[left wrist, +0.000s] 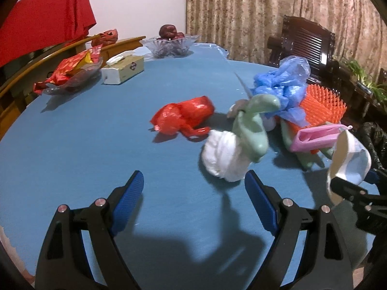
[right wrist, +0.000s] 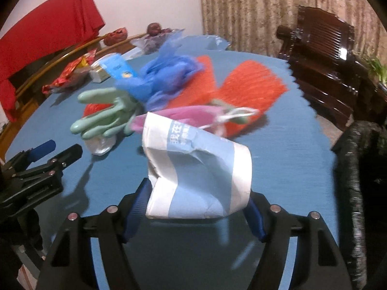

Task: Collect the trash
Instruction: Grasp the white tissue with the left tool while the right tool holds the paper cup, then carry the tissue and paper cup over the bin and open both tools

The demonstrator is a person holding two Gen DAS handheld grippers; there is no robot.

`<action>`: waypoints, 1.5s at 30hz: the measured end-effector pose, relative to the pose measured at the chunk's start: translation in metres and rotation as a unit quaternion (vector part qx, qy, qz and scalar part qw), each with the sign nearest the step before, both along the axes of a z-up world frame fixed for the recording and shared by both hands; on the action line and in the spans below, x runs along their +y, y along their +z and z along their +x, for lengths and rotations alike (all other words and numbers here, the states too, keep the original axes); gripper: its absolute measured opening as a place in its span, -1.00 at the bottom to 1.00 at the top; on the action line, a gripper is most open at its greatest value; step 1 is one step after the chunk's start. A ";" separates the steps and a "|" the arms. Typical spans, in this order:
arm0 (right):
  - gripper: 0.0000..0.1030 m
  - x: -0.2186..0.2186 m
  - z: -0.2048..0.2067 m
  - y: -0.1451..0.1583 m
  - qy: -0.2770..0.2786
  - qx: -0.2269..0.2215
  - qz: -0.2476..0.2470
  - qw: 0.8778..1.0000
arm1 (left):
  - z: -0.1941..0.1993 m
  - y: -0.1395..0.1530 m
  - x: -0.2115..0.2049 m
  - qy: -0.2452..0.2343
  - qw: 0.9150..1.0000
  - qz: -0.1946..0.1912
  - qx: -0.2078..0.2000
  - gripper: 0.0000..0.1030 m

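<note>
Clearly crumpled, the white-and-blue paper cup point(right wrist: 198, 169) sits between the right fingers point(right wrist: 137, 207).

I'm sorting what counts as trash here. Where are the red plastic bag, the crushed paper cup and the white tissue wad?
red plastic bag point(left wrist: 186, 117): left wrist view, its bulging middle.
crushed paper cup point(right wrist: 198, 176): right wrist view, its dented blue side.
white tissue wad point(left wrist: 222, 155): left wrist view, its rounded front.

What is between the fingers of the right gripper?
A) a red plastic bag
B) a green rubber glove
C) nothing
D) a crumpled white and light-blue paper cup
D: in the right wrist view the crumpled white and light-blue paper cup sits between the blue pads of the right gripper, while the green rubber glove lies farther off on the blue table.
</note>
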State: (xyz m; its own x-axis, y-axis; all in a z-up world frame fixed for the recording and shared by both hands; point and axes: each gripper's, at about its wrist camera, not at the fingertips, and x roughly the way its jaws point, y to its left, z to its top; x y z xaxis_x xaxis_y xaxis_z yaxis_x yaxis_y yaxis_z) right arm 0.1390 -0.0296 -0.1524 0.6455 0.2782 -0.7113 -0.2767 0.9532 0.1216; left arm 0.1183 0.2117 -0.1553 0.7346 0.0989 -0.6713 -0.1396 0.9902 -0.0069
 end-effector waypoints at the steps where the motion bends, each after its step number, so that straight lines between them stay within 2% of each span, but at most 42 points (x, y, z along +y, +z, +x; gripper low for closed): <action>1: 0.37 -0.005 0.002 0.001 -0.006 -0.001 0.000 1.000 | 0.002 0.000 -0.002 -0.001 1.000 -0.001 0.000 0.61; 3: 0.37 -0.012 0.006 0.003 -0.016 -0.003 0.002 1.000 | 0.009 -0.002 -0.006 -0.003 1.000 -0.002 0.002 0.57; 5: 0.37 -0.018 0.009 0.005 -0.026 -0.006 0.003 1.000 | 0.016 -0.005 -0.009 -0.006 1.000 -0.005 0.009 0.43; 10: 0.37 -0.025 0.014 0.008 -0.031 -0.015 -0.002 0.999 | 0.029 -0.011 -0.011 -0.010 1.000 -0.015 0.022 0.31; 12: 0.37 -0.027 0.017 0.007 -0.031 -0.013 -0.001 0.999 | 0.033 -0.014 -0.013 -0.017 0.999 -0.020 0.030 0.14; 13: 0.37 -0.027 0.018 0.007 -0.031 -0.011 0.001 0.999 | 0.034 -0.015 -0.014 -0.023 0.999 -0.022 0.034 -0.05; 14: 0.37 -0.028 0.019 0.006 -0.031 -0.010 0.001 0.999 | 0.035 -0.016 -0.015 -0.030 0.999 -0.023 0.038 -0.14; 17: 0.37 -0.028 0.019 0.006 -0.029 -0.010 0.001 1.000 | 0.035 -0.016 -0.015 -0.031 0.999 -0.024 0.036 -0.23; 20: 0.37 -0.030 0.018 0.008 -0.028 -0.012 0.002 1.000 | 0.031 -0.012 -0.010 -0.021 0.999 -0.032 0.031 -0.26; 28: 0.37 -0.037 0.010 0.017 -0.025 -0.019 0.005 1.000 | -0.001 0.009 -0.004 -0.001 1.000 -0.016 0.018 -0.27; 34: 0.37 -0.047 0.003 0.032 -0.025 -0.029 0.012 0.999 | -0.020 0.036 -0.010 -0.003 1.000 -0.006 -0.007 -0.27; 41: 0.37 -0.061 -0.007 0.052 -0.033 -0.054 0.019 0.998 | -0.027 0.072 -0.045 -0.049 0.998 -0.008 -0.047 -0.27; 45: 0.37 -0.074 -0.013 0.061 -0.043 -0.064 0.021 0.997 | -0.027 0.079 -0.069 -0.077 0.995 -0.013 -0.057 -0.27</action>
